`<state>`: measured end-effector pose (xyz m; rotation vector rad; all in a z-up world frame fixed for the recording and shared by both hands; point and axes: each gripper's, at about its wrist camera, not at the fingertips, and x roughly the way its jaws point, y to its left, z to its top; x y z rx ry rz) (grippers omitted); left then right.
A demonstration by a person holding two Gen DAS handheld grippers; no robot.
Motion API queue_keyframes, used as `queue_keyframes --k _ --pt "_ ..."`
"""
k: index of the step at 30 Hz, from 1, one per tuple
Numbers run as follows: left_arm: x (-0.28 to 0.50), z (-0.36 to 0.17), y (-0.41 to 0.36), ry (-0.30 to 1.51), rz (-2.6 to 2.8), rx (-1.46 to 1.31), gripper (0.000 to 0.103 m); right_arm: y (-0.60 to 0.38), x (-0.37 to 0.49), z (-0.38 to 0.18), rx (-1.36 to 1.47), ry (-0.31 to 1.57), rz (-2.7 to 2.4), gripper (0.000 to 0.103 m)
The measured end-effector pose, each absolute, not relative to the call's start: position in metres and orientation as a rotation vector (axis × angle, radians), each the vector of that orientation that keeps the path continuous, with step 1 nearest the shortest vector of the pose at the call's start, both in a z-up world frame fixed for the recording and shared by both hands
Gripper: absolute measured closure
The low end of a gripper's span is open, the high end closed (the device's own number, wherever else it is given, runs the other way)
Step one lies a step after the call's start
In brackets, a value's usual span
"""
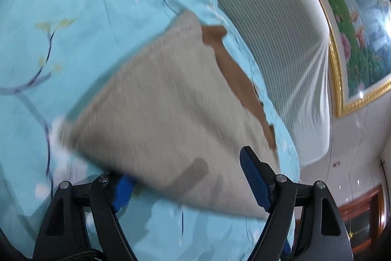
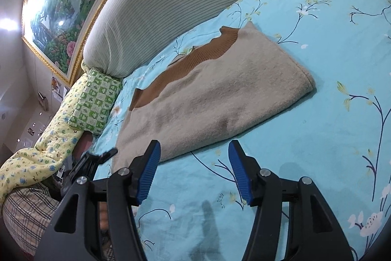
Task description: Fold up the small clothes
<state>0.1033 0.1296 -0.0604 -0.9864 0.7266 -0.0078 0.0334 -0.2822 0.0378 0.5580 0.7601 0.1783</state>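
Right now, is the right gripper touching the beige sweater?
Apart. In the right wrist view the right gripper is open over bare floral bedsheet, and both blue fingertips stop short of the beige sweater.

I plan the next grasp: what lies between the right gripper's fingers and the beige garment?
Only bare floral bedsheet between the open right gripper and the beige garment, seen in the right wrist view.

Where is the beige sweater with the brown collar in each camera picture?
Left wrist view: the beige sweater fills the middle, blurred, its near edge lying over the left gripper, whose fingers are spread.
Right wrist view: the sweater lies folded mid-frame on the blue floral sheet, just beyond the open right gripper.
Shared landmark: the striped grey pillow behind the sweater's brown collar.
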Motion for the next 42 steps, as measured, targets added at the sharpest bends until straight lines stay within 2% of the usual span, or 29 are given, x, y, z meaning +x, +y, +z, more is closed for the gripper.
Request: queue_keyframes --k 3,6,8,9,11,13,22,28,34,40,42 --pt "0.118 -0.059 0.133 0.701 0.021 -0.984 0.023 -0.28 0.038 0.038 0.561 0.766 0.193 0.044" --pt "0.131 -0.055 0.134 0.677 0.024 -0.962 0.028 -0.28 0.047 0.039 0.538 0.77 0.201 0.044" --pt "0.14 -0.052 0.133 0.676 0.02 -0.921 0.048 -0.284 0.051 0.04 0.538 0.768 0.194 0.044" --pt "0.145 -0.049 0.131 0.687 0.025 -0.891 0.054 -0.285 0.053 0.04 0.538 0.767 0.19 0.044" --pt "0.152 -0.045 0.126 0.705 0.036 -0.832 0.08 -0.293 0.057 0.04 0.54 0.764 0.176 0.044" --pt "0.156 -0.033 0.119 0.691 0.024 -0.767 0.086 -0.3 0.061 0.04 0.54 0.763 0.168 0.044" --pt "0.177 0.033 0.017 0.587 -0.301 -0.456 0.087 -0.336 0.118 0.058 0.532 0.749 0.26 0.044" --pt "0.211 -0.004 -0.045 0.718 -0.439 -0.364 0.087 -0.338 0.187 0.048 0.581 0.855 0.375 0.042" --pt "0.218 -0.015 -0.046 0.743 -0.448 -0.362 0.087 -0.31 0.249 0.013 0.623 1.007 0.473 0.034" --pt "0.218 -0.015 -0.049 0.749 -0.448 -0.338 0.087 -0.255 0.298 0.003 0.579 1.058 0.609 0.034" --pt "0.217 -0.012 -0.054 0.752 -0.44 -0.327 0.086 -0.235 0.308 -0.002 0.516 1.105 0.604 0.053"
